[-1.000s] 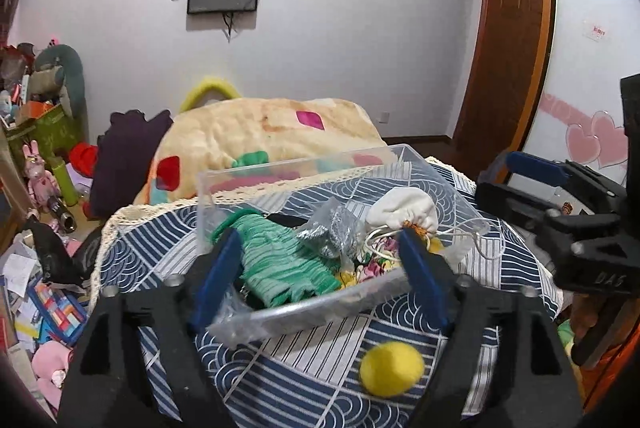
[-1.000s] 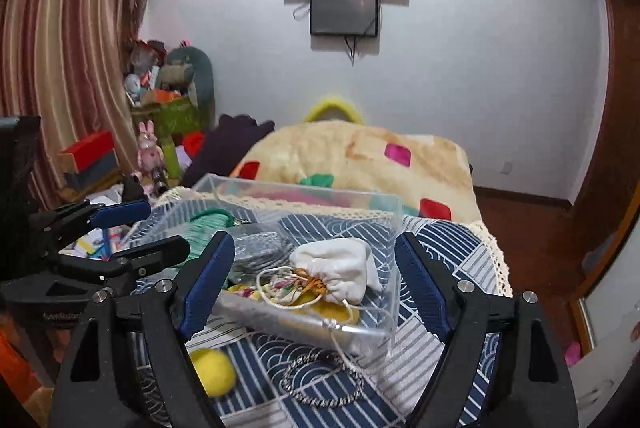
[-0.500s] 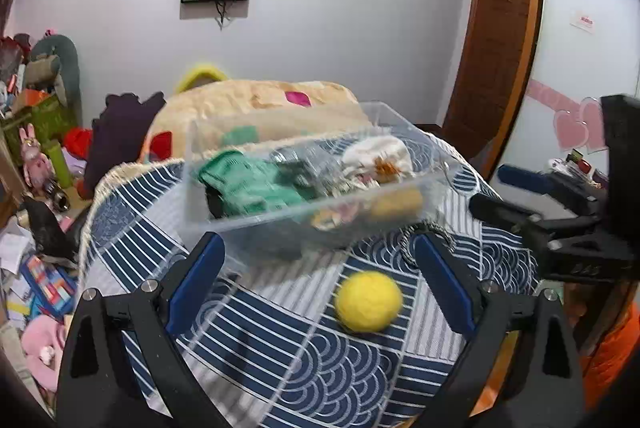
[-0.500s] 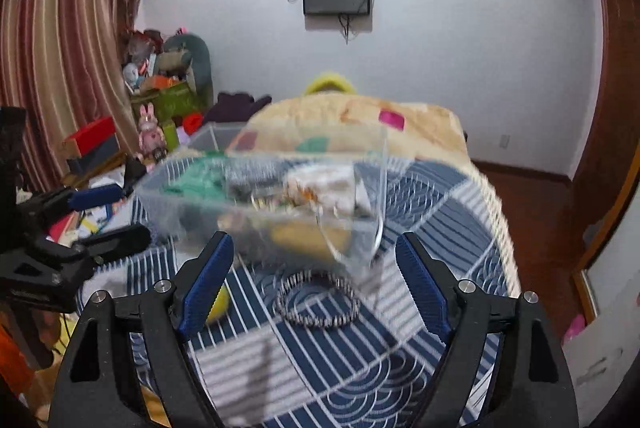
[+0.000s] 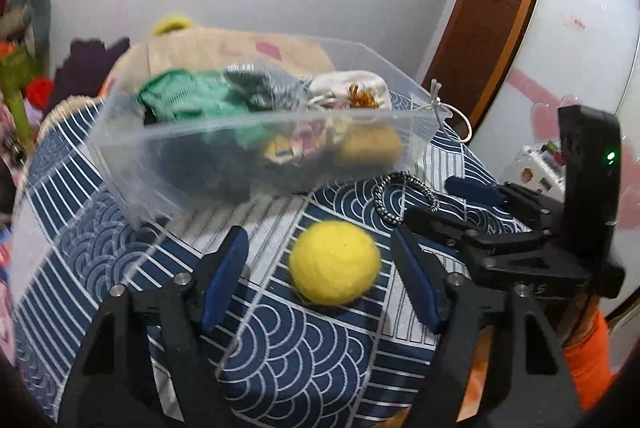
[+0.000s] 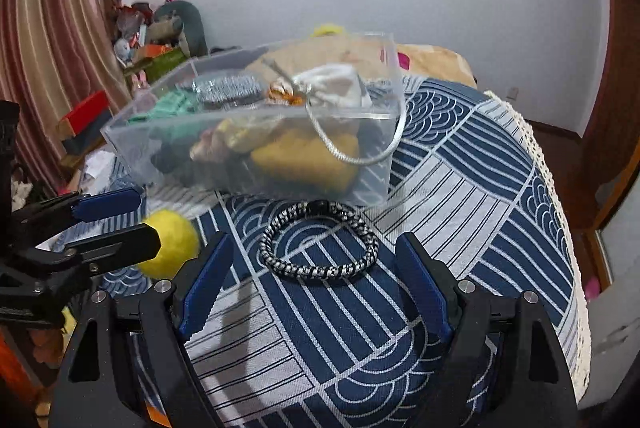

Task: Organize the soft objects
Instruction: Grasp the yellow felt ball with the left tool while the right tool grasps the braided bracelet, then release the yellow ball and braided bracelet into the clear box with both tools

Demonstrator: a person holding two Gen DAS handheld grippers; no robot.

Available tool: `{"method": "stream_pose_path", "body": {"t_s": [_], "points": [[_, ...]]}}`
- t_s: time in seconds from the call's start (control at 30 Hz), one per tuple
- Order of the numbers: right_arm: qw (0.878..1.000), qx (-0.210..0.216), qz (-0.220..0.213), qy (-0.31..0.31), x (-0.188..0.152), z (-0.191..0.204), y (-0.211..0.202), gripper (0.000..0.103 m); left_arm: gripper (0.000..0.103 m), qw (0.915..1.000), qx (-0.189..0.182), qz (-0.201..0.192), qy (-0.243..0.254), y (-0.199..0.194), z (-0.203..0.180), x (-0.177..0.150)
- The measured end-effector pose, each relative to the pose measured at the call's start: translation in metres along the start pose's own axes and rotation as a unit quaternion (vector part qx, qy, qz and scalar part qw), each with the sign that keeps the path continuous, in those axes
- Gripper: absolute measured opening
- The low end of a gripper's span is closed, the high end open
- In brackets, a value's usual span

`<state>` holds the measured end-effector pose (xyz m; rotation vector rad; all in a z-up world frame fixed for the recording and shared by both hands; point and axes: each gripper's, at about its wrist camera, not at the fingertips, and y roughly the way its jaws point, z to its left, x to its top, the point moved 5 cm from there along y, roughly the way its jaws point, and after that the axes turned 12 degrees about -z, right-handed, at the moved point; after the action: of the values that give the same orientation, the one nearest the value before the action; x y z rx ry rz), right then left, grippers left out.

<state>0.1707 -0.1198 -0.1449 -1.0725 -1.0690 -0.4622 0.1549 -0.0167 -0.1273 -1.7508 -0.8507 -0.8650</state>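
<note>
A yellow felt ball [image 5: 334, 262] lies on the blue-and-white patterned tablecloth [image 5: 280, 348], between the open fingers of my left gripper [image 5: 324, 280]. A black-and-white braided bracelet [image 6: 318, 246] lies in front of my open right gripper [image 6: 312, 282]. Behind both stands a clear plastic box [image 5: 256, 156] holding a green knit piece [image 5: 180, 100], a grey mesh pouch, a white drawstring pouch [image 6: 336, 84] and yellow soft items. The ball [image 6: 172, 244] and the left gripper [image 6: 108, 224] show at the left of the right wrist view. The right gripper [image 5: 452, 204] shows at the right of the left wrist view.
The round table's lace edge [image 6: 560, 188] drops off at the right. A beige patchwork cushion [image 5: 240, 44] lies behind the box. Toys and clutter [image 6: 152, 40] stand by the curtain at the left. A wooden door [image 5: 488, 28] is at the right.
Both grippers have drawn back and lowered toward the tabletop. The ball now sits between the left fingers and the bracelet lies right before the right fingers. The box looks farther away.
</note>
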Motion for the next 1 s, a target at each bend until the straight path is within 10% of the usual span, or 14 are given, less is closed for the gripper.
{"method": "stream_pose_path", "body": {"t_s": [0.5, 1.0], "points": [[1.000, -0.013, -0.005, -0.022, -0.010, 0.001, -0.001, 0.015, 0.040, 0.9989, 0.008, -0.018, 0.043, -0.002, -0.016, -0.011], [0.996, -0.003, -0.089, -0.028, 0.029, 0.010, -0.051, 0.013, 0.039, 0.9904, 0.041, -0.127, 0.036, -0.062, 0.004, 0.050]]}}
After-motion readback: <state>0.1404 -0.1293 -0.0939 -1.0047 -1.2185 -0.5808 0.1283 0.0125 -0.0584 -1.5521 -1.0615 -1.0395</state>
